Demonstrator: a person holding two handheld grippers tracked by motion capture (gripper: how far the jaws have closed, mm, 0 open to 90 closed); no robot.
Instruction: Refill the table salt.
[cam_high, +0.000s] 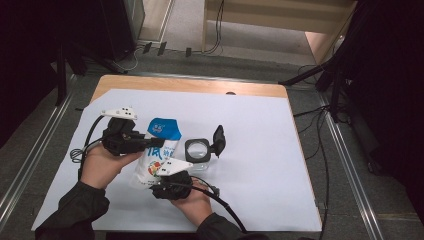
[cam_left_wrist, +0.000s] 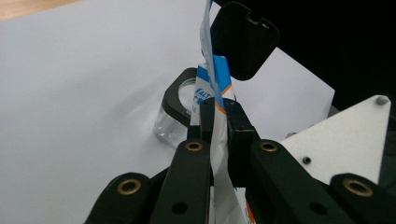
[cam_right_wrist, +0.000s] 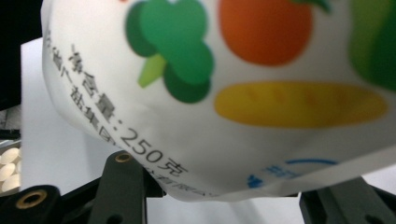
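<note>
Left gripper (cam_left_wrist: 219, 126): jaws are pinching together on the thin side edge of the pouch, seen edge-on between the pads in the left gripper view; the person's left hand (cam_high: 102, 162) is wrapping the body.
Right gripper (cam_high: 161, 183): jaws are standing apart beneath the pouch's bottom end; the bag is bulging just above and between them in the right gripper view, and whether the pads are pressing on it I cannot tell.
Pouch (cam_high: 157, 152): white with a blue top and printed vegetables, lying slanted between the two grippers, its top reaching past the left gripper and its base sitting at the right gripper.
Jar (cam_high: 197, 152): small clear glass with a black rim, standing open just beyond the left gripper's jaws, behind the pouch.
Jar lid (cam_left_wrist: 243, 39): black, hinged, standing upright above the jar.
Bench (cam_high: 260, 150): covered by a white sheet, lying under both grippers.
</note>
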